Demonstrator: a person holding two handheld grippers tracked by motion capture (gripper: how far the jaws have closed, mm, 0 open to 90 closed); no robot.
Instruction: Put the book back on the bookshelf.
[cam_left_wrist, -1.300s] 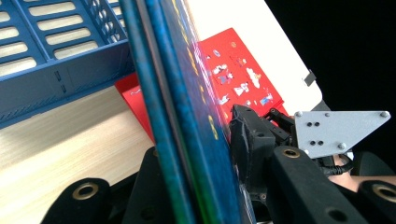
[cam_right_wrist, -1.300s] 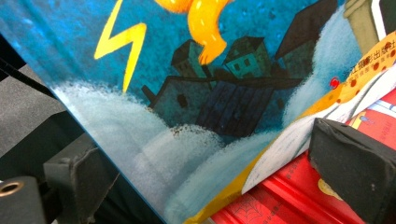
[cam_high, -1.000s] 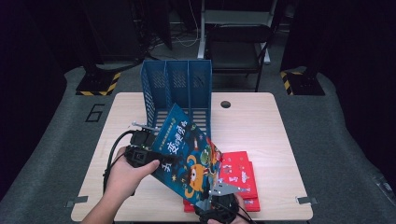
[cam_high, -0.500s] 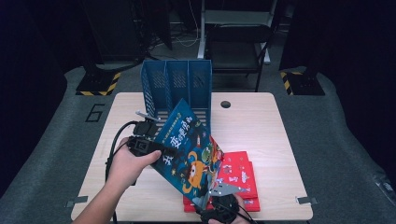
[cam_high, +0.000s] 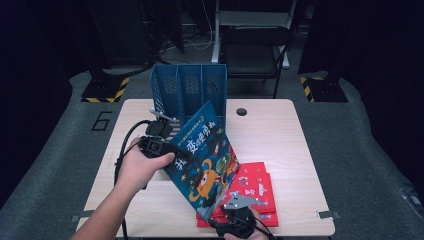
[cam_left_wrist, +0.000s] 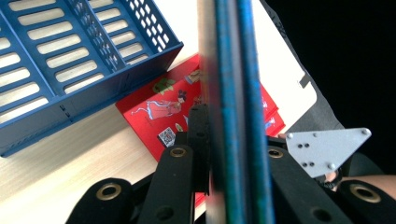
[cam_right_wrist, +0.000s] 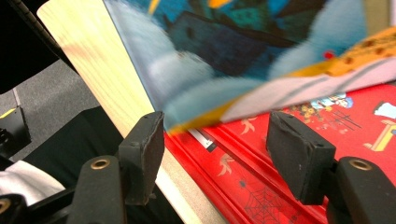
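Nearest, right gripper at the table's front edge, jaws wide apart, blue picture book's lower corner between them over red books. Further in, left gripper clamped on that tilted book's upper edge. Beyond, blue file rack.

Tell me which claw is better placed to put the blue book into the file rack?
Left. The left claw is shut on the blue book near the file rack; the right claw is open.
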